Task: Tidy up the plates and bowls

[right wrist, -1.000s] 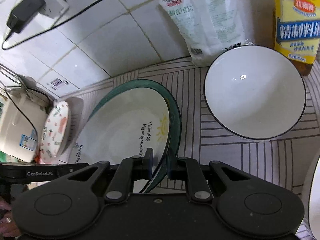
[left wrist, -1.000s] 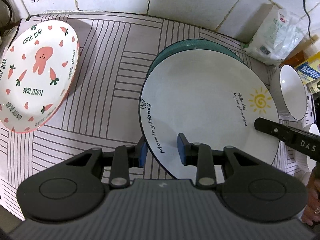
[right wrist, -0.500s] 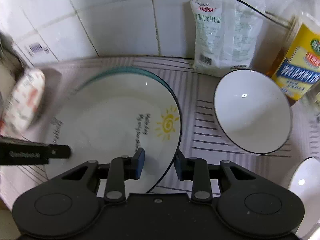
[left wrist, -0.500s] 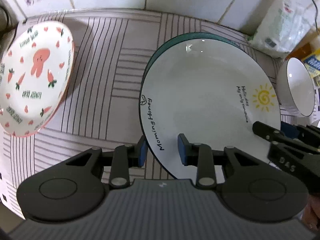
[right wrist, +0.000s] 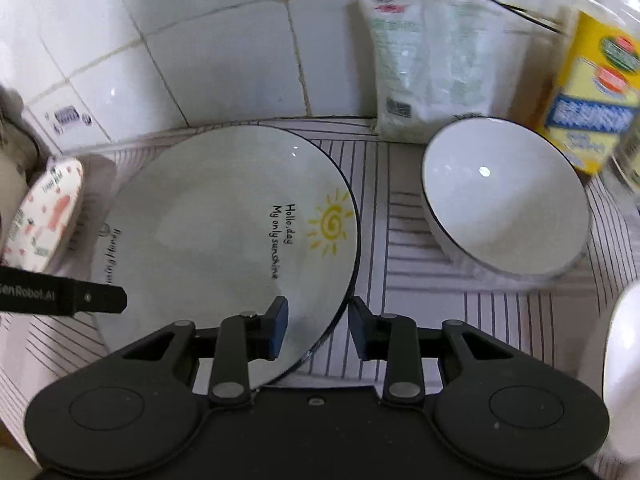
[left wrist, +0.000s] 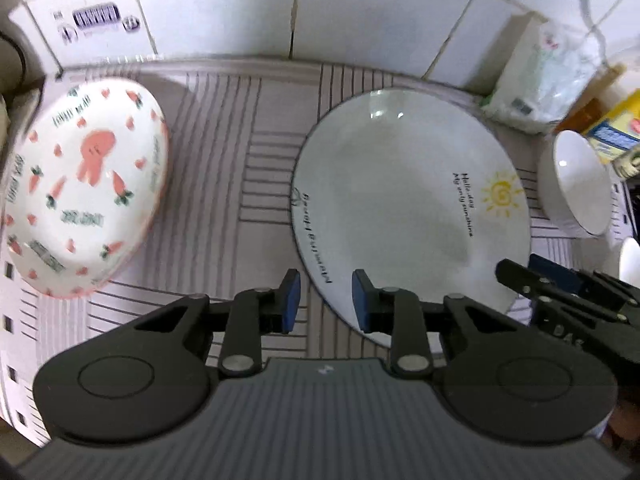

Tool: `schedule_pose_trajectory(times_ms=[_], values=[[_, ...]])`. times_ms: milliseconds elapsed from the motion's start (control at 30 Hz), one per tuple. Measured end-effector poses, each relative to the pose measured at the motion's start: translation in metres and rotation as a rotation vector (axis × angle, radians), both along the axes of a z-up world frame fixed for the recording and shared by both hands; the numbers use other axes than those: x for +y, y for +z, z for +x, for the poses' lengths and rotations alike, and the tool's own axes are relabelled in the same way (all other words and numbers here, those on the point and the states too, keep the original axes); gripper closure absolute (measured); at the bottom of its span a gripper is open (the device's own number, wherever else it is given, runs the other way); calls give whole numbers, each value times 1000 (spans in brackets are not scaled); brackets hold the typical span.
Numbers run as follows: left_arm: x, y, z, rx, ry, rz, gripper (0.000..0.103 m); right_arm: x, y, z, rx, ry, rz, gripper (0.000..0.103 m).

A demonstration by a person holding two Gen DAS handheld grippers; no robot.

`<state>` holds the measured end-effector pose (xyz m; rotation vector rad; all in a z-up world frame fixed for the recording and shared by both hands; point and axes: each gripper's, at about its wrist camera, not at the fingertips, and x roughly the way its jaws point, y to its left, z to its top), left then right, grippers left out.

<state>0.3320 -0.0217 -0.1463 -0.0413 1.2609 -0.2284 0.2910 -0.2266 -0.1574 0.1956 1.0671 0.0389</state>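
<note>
Two grippers straddle opposite edges of one white sun plate [left wrist: 408,208], which lies flat on the striped mat [left wrist: 248,184] at the centre of the counter. At far left, a rabbit-and-carrot bowl [left wrist: 86,196] sits tilted near the tiled wall [left wrist: 224,4], well apart from the plate. Next, the left gripper [left wrist: 322,300] has its jaws spread, one blue pad outside the plate's left rim and one over its inner surface; whether either pad touches the plate cannot be told. The plate bears the words "Hello day, My only sunshine" and a yellow sun. At the plate's right edge, the right gripper [right wrist: 314,326] likewise has its jaws spread, the dark rim passing between the pads without being pinched. Right of the plate, a white bowl [right wrist: 504,196] with a dark rim stands just beside it. Behind this bowl, a white packet [right wrist: 424,64] leans on the wall, and a yellow-labelled bottle [right wrist: 592,92] stands at far right.
</note>
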Motion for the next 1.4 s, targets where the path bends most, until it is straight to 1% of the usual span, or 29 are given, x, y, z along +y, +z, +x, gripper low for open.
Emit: schedule_pose_trajectory(times_ms=[100, 167, 233, 333, 367, 467, 500, 567, 633, 667, 733, 833, 867, 900, 967, 1067, 1133, 1233, 1300, 1400], values=[[19, 19, -9, -61, -18, -17, 76, 2, 16, -19, -66, -24, 40, 65], [36, 31, -13, -93, -7, -35, 76, 7, 28, -30, -112, -30, 61, 65], [59, 42, -20, -126, 5, -50, 76, 17, 37, -38, -154, -16, 89, 64], [91, 53, -29, -181, 18, -47, 75, 36, 52, -48, -210, 26, 123, 58], [102, 55, -30, -196, 24, -41, 75, 43, 56, -50, -226, 40, 137, 56], [136, 58, -34, -243, 55, -20, 71, 68, 67, -56, -263, 82, 156, 53], [145, 56, -34, -260, 70, 5, 71, 77, 68, -56, -275, 98, 153, 47], [160, 52, -33, -281, 89, 54, 70, 95, 71, -56, -291, 127, 151, 39], [181, 46, -32, -282, 103, 46, 66, 112, 71, -57, -297, 159, 161, 39], [189, 43, -31, -281, 112, 35, 61, 121, 70, -57, -302, 170, 165, 39], [207, 35, -29, -271, 134, 18, 58, 139, 65, -55, -312, 187, 185, 39], [225, 23, -24, -256, 149, -4, 49, 163, 54, -49, -312, 207, 199, 39], [230, 20, -23, -257, 151, -6, 48, 173, 49, -46, -317, 215, 198, 37], [234, 15, -21, -259, 154, -9, 43, 181, 45, -44, -324, 219, 198, 33], [243, 4, -17, -254, 163, -10, 39, 197, 33, -37, -345, 225, 194, 30], [254, -10, -8, -222, 175, -22, 38, 213, 17, -21, -332, 210, 184, 30], [259, -18, -3, -197, 159, -24, 38, 220, 4, -7, -305, 186, 195, 30], [262, -28, 3, -193, 126, -3, 40, 223, -13, 8, -265, 152, 216, 30], [263, -35, 7, -184, 112, -3, 41, 223, -23, 15, -245, 128, 231, 30], [265, -44, 13, -178, 105, -7, 43, 222, -32, 24, -237, 92, 262, 30]])
